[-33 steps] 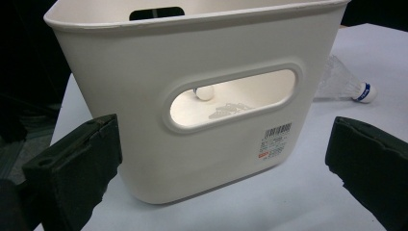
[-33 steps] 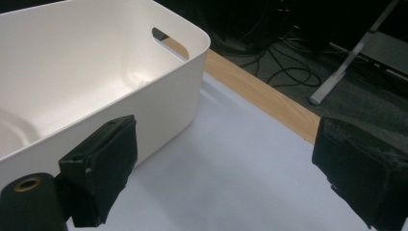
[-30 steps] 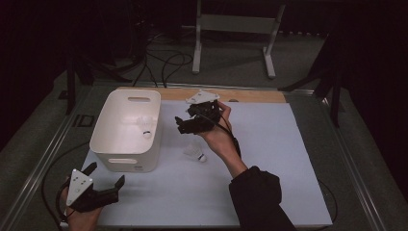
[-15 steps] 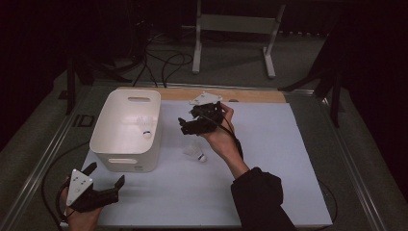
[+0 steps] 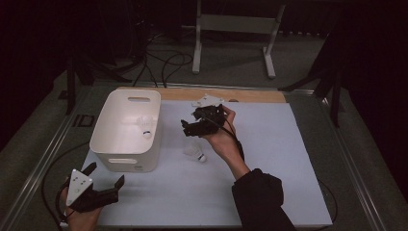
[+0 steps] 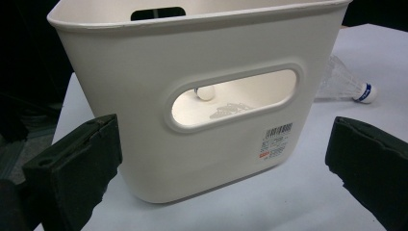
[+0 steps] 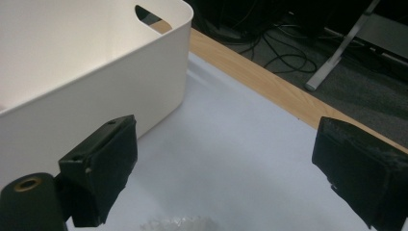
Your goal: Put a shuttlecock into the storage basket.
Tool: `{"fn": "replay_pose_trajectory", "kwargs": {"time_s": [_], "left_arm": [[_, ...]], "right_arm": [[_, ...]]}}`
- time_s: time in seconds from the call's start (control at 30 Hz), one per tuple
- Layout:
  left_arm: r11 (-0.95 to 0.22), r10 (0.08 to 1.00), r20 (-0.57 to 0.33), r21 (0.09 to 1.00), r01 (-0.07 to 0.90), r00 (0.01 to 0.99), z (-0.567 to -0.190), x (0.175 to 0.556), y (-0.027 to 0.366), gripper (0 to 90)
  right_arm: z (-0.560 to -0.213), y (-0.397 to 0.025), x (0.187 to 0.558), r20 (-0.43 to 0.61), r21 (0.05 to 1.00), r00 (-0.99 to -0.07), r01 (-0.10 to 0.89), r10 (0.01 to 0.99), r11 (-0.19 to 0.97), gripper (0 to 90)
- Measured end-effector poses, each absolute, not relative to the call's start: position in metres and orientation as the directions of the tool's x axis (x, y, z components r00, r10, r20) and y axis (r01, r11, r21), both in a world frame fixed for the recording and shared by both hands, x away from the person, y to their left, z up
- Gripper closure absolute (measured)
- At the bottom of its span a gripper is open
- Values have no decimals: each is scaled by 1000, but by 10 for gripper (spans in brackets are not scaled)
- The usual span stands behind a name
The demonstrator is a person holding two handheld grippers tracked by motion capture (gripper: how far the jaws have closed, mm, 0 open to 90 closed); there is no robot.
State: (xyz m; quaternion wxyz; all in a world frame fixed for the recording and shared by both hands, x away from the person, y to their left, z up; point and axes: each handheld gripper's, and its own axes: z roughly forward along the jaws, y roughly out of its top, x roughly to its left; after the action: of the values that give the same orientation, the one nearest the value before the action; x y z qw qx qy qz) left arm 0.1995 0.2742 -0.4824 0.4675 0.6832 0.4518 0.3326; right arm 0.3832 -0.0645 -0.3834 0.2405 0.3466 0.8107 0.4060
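The right hand-held gripper [image 5: 198, 126] hangs open and empty above the shuttlecock [image 5: 196, 152] beside the white bin [image 5: 126, 159]; a careless descent could crush its feathers. The left hand-held gripper [image 5: 103, 187] is open too.

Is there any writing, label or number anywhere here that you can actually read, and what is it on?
No text can be read here.
Sticker on the white bin, beside its handle slot: a barcode and lines of small print with a red patch, too small and blurred to read.
Shuttlecock on the table: a blue band round its cork, no lettering that I can make out.
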Motion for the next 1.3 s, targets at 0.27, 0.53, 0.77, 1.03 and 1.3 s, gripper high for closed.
{"fn": "replay_pose_trajectory", "kwargs": {"time_s": [0.27, 0.53, 0.77, 1.03, 1.3], "left_arm": [[-155, 928, 32, 938, 309, 371, -482, 199, 274, 1], [-156, 928, 32, 938, 308, 371, -482, 199, 274, 1], [-155, 928, 32, 939, 308, 370, -482, 199, 274, 1], [-153, 929, 31, 939, 307, 370, -482, 199, 274, 1], [-154, 928, 30, 939, 309, 370, -482, 199, 275, 1]], "right_arm": [[-388, -68, 384, -107, 819, -641, 377, 760, 433, 84], [-393, -70, 385, -109, 813, -638, 384, 762, 438, 84], [-398, -72, 387, -106, 808, -632, 396, 768, 437, 84], [-404, -73, 388, -100, 799, -625, 413, 774, 436, 84], [-414, -74, 389, -94, 790, -623, 428, 777, 439, 84]]}}
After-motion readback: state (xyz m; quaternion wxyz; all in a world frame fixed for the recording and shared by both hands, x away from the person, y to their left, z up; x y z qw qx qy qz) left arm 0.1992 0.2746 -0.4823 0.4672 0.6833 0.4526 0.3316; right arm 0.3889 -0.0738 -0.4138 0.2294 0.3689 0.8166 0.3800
